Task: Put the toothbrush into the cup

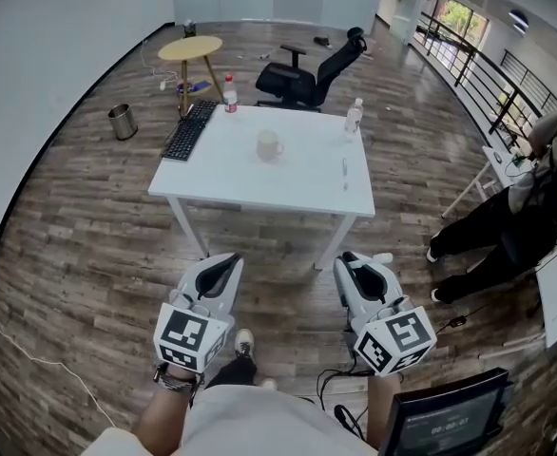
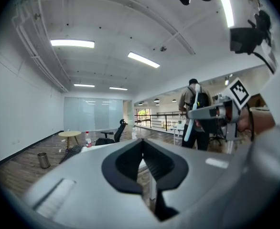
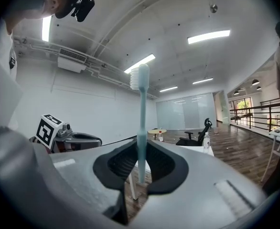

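Pale-blue plastic, the toothbrush [image 3: 141,123] stands bristles-up in my right gripper [image 3: 140,168], its 2 fingers clamped on the handle so the butt end can drop first into the cup [image 1: 270,145], which sits well ahead on the white table [image 1: 212,183]. My left gripper [image 2: 143,162] has its fingers pressed together on nothing, probably held spare; from this far back I can't tell whether the cup is empty

Slim item [image 1: 345,172] right of the cup [image 1: 269,145] — too small, indistinct
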`<state>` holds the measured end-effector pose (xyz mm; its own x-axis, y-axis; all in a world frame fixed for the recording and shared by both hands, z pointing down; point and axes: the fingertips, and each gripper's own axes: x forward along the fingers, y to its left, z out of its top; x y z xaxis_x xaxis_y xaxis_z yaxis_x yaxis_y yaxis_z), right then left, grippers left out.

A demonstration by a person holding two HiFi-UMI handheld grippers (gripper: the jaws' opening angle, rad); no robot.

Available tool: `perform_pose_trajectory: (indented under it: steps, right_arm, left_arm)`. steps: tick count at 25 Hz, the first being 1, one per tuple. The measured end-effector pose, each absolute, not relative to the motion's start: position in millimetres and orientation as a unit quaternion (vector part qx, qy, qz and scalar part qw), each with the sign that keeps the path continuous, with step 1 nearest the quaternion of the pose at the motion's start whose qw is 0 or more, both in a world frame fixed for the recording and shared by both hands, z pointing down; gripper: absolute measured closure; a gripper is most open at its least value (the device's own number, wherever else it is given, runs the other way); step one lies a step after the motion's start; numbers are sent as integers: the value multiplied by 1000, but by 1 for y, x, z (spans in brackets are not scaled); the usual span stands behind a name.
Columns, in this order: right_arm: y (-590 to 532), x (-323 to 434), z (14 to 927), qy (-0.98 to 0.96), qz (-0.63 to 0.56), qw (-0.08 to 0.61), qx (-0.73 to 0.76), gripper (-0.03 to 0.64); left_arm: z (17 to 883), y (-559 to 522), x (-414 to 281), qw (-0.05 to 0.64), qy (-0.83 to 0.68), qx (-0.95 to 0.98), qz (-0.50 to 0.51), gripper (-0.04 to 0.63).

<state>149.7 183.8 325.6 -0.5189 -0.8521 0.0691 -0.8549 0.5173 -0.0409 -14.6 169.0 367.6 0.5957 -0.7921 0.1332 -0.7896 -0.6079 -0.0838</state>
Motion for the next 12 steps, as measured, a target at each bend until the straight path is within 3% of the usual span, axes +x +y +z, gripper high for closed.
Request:
perform_pose_trajectory:
  steps: [12]
  right_arm:
    - [119, 137, 318, -858, 33, 19, 512, 560]
  left_arm:
    - [369, 98, -32, -2, 431, -899, -73, 588]
